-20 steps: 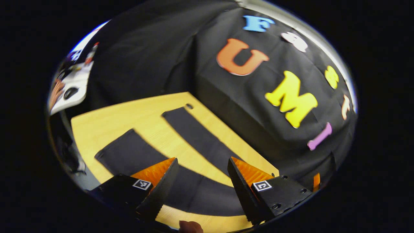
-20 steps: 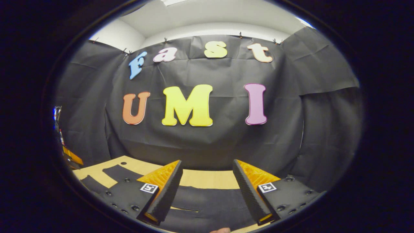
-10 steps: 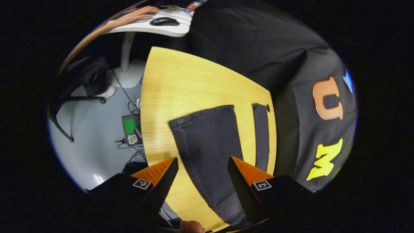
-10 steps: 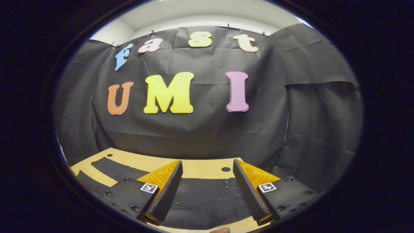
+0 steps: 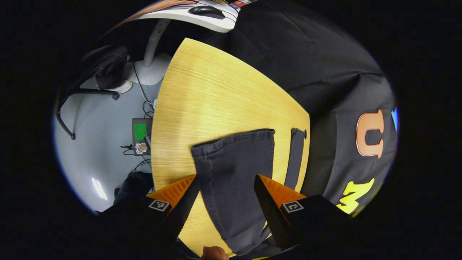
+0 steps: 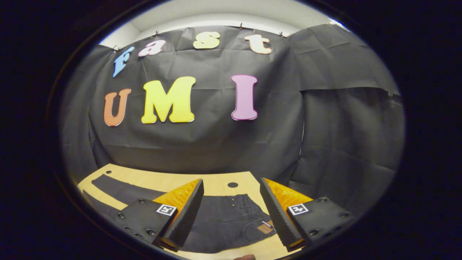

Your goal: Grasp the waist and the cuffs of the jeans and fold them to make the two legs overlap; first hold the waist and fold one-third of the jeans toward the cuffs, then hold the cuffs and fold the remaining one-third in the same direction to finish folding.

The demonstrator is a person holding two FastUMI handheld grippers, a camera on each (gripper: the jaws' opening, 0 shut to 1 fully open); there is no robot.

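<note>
Left gripper view: my left tongs (image 5: 225, 182) gape over the near cuff (image 5: 234, 139) of jeans (image 5: 234, 173) flat on the tabletop (image 5: 213, 94), right tongs (image 6: 231, 189) apart above the waist (image 6: 231, 216), probably not touching; I'd pinch both near edges together.

left gripper (image 5: 225, 196): jaws wide apart, holding nothing | right gripper (image 6: 231, 202): jaws wide apart, holding nothing

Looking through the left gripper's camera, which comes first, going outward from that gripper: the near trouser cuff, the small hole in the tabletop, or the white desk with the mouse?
Nearest first, in the left gripper view, from the left gripper:
1. Near cuff of the jeans, just ahead between the open fingers.
2. Small hole at the wooden table's right edge, beside the far cuff.
3. White desk with the mouse, at the top, beyond the table.
</note>
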